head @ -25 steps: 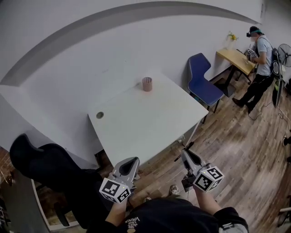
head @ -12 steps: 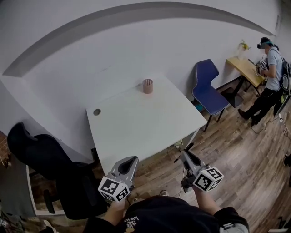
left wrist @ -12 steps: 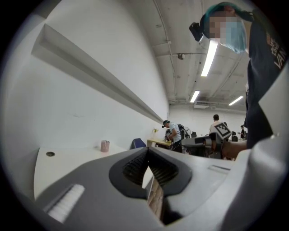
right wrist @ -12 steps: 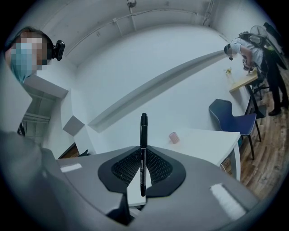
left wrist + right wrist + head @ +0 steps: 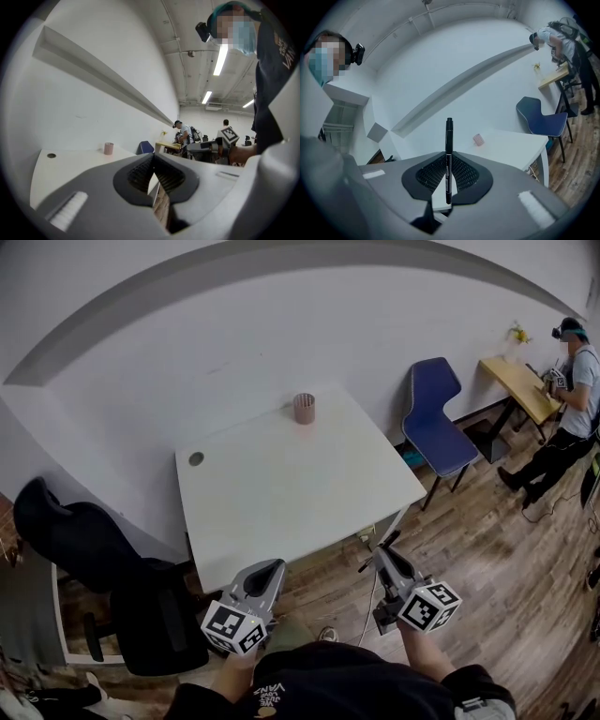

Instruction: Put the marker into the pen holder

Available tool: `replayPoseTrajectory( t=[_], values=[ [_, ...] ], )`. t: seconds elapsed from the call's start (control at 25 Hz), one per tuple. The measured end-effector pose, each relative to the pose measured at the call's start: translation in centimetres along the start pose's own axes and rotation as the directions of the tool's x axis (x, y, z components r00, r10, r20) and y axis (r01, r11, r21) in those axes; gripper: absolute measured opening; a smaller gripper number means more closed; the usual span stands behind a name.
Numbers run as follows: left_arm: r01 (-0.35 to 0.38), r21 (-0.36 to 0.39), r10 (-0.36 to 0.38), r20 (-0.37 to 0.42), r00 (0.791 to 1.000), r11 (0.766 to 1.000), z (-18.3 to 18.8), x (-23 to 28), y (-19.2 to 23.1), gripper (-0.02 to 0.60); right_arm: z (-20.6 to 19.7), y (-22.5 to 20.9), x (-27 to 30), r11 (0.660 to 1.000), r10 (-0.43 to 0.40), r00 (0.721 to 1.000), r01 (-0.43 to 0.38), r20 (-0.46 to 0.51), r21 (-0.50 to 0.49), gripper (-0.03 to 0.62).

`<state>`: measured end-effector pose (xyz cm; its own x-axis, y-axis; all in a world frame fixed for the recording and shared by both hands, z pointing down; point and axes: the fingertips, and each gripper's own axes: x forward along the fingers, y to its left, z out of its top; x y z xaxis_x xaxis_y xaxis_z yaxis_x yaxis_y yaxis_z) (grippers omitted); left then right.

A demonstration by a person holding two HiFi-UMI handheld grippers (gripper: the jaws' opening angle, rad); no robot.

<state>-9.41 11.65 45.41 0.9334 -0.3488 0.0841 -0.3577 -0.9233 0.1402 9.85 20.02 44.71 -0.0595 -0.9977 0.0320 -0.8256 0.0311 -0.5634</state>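
Progress: marker (image 5: 449, 136) is in hand but not delivered (the whole carry looks left to do).
Pen holder (image 5: 303, 409): at the far edge of the white tabletop (image 5: 281, 502), well apart from both grippers.
Right gripper (image 5: 448, 164): clamped narrowly on the upright marker.
Left gripper (image 5: 153, 159): jaws together, nothing between, near the tabletop's near edge.

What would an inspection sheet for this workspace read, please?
Surface: white table, bare apart from the pen holder and a round grommet.
Job's things: pen holder upright near the far edge; marker off the table, in the right gripper.
Clutter: nothing seen.
Grippers: left gripper shut, empty; right gripper shut on the marker; both short of the table.
Cables: nothing seen on the table.
Surroundings: blue chair, black office chair, wooden floor, a person at a wooden desk.
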Motion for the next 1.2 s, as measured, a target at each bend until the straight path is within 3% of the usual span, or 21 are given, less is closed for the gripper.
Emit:
replayPoseTrajectory(
  t=[0.4, 1.2],
  values=[
    [0.014, -0.001, -0.014, -0.016, 1.0, 1.0, 0.6, 3.0, 2.3, 0.052, 1.7, -1.7, 3.3, 1.0, -0.004, 1.0, 0.004, 0.003, -0.003, 0.037],
    [0.051, -0.031, -0.051, -0.004, 0.999, 0.998, 3.1, 9.1, 12.8, 0.052, 4.7, -3.1, 14.6, 0.998, -0.063, 0.997, 0.064, 0.048, -0.017, 0.037]
  ],
)
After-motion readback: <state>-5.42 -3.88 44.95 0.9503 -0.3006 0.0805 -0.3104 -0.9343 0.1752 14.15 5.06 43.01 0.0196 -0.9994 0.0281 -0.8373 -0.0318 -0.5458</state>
